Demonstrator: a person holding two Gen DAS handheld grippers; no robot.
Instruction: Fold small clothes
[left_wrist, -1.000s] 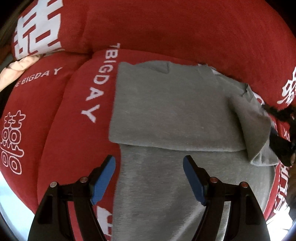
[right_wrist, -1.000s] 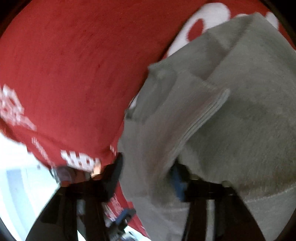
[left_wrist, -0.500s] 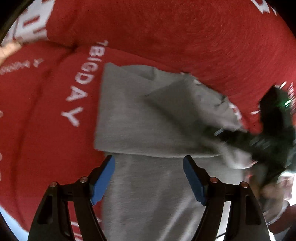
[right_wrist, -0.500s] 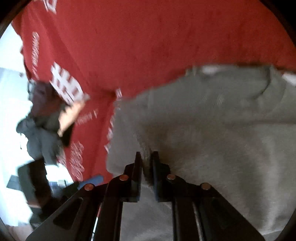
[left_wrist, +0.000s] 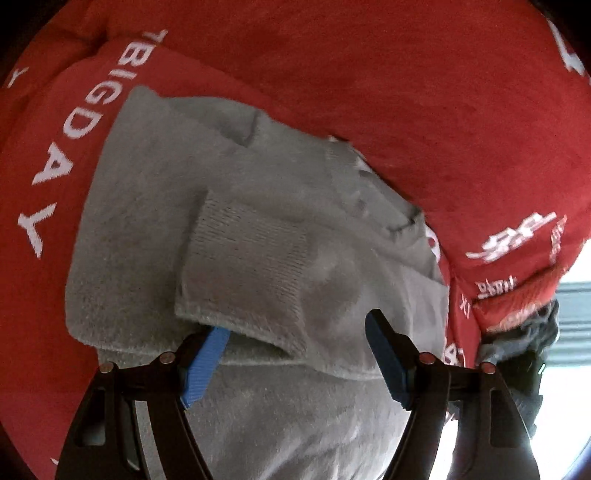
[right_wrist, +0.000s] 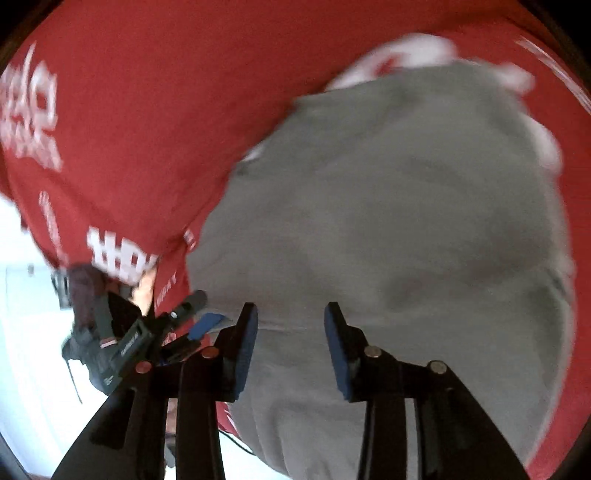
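We see left gripper (left_wrist: 295, 354) fingers wide apart, gripping nothing, over folded grey sweater (left_wrist: 240, 229). Right gripper (right_wrist: 290, 347) fingers opening, nothing between them. Sweater lies on red printed blanket (left_wrist: 406, 92).

A small grey fleece garment (left_wrist: 155, 221) lies spread on a red cover printed with white letters (left_wrist: 406, 92) — soft and fuzzy, with its far part folded over toward the near side. A sleeve with a ribbed cuff (left_wrist: 251, 258) lies across the top of the fold (cuff end to the left). Its far-right corner is rumpled. In the right wrist view the garment (right_wrist: 406, 221) is blurred — details unclear.
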